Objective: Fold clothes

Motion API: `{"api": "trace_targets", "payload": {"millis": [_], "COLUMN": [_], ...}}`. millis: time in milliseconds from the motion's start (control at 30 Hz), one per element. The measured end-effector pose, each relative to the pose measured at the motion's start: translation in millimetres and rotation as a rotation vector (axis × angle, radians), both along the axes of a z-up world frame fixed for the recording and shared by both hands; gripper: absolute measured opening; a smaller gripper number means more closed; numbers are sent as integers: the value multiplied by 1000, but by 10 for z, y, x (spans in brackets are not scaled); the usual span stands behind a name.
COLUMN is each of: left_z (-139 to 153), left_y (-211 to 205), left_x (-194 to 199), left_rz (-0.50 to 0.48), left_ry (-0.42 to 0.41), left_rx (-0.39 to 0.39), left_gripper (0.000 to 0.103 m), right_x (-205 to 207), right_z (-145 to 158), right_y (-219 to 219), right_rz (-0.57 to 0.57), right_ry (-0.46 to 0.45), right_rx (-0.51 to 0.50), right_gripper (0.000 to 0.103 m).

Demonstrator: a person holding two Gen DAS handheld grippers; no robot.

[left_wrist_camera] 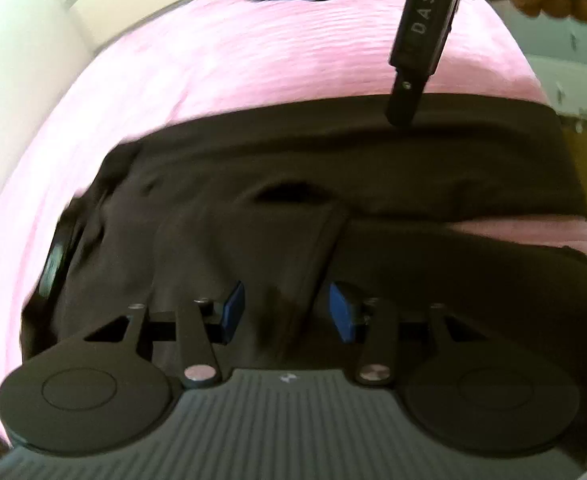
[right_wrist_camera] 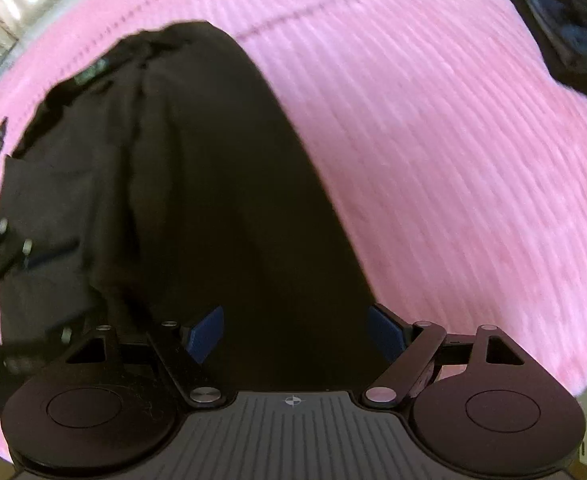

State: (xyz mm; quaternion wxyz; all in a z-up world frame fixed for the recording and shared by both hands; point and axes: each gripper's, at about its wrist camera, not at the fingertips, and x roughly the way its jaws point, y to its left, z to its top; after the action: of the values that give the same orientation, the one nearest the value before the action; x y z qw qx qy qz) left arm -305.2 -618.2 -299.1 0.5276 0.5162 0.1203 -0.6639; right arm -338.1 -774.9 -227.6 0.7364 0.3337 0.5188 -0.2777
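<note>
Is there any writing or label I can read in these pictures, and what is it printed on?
"DAS": white letters running down the black finger of the right gripper, seen in the left wrist view.
Green tag on the black garment: too blurred to read.
Small round marks on the gripper bodies: symbols, no words.

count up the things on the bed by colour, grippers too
Dark brown: 1, the dark brown fabric garment spread on the bed
Dark blue-black: 1, the dark blue-black pile of clothes at the far edge
Pink: 1, the pink ribbed bed cover
Black: 2, the left hand-held gripper and right hand-held gripper, both open
Total: 5
</note>
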Motion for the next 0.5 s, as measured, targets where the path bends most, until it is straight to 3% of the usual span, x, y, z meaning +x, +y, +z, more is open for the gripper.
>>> {"api": "trace_targets", "payload": {"millis": [67,100,133,300,400,500], "left_z": [-115,-124,-112,700,1286,1802], "left_y": [-65,-94,-101,176,635,1304], "left_x": [-94,-71,-41,648,1328,2036], "left_rz": [-41,-40,-24,247,531,802], "left_ry": [-55,-60,-62,57,83,33], "left_rx": [19,34,41,-58,-135,-211], "left_gripper": [36,15,2,3,3,3], "right_x": [-24,-41,-34,193,399,672], "right_z": [-84,-124,-146,-218,-163,-31], "right_y": [0,7,8,21,26,77], "right_rz": [16,30,43,143,162,184], "right_ry": [16,23,23,37,35,9], "right_rx": [2,4,9,-4,-26,-54], "right_gripper": [82,82,82,82,82,82]}}
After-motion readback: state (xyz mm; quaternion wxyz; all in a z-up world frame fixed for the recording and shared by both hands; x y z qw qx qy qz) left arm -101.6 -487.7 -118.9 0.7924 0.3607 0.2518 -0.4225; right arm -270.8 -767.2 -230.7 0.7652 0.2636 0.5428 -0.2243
